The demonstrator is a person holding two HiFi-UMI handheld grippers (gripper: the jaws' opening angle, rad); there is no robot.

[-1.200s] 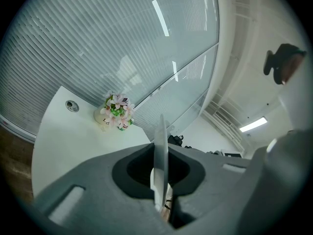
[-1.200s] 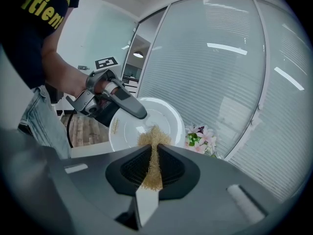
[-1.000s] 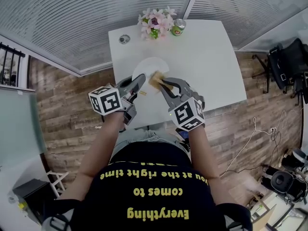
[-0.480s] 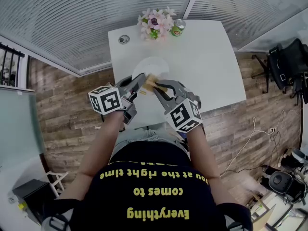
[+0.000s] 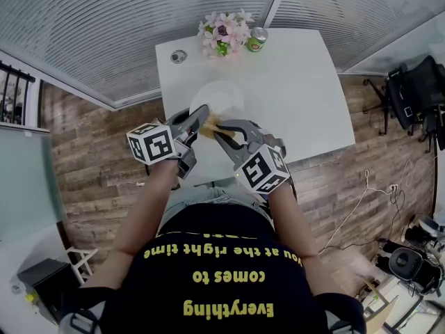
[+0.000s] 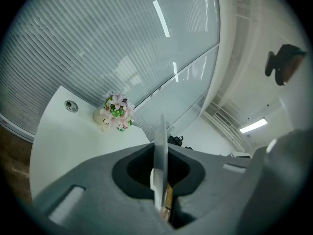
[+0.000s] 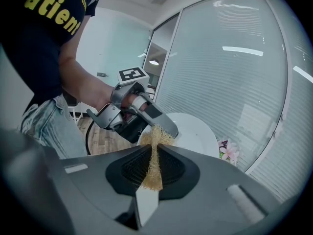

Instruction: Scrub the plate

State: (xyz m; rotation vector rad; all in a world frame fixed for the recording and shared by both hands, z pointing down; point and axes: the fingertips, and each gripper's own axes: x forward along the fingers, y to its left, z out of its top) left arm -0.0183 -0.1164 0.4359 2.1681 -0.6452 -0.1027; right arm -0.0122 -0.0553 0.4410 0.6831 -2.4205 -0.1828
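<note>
In the head view, the white plate (image 5: 221, 94) lies over the near part of the white counter (image 5: 299, 82), well short of the flowers (image 5: 222, 32) and the green can (image 5: 258, 39) at the far edge. The left gripper (image 5: 202, 115) has the plate by its near rim, probably to stop it sliding under the rubbing. The right gripper (image 5: 217, 126) comes in from the other side and carries a tan fibrous scrubber (image 5: 211, 122) to that same near edge, so both tools meet just beside each other. Whether the plate rests on the counter or is lifted off it, I cannot tell.

In the left gripper view, the plate shows edge-on as a thin pale blade. The jaws are clamped together on its rim, and a scrap of the scrubber shows just below.

In the right gripper view, the jaws are pinched onto the scrubber, whose frayed end sticks out beyond the tips against the plate's surface, right by the left gripper. Holding it end-out seems meant to let the fibres, not the jaws, meet the plate.
</note>
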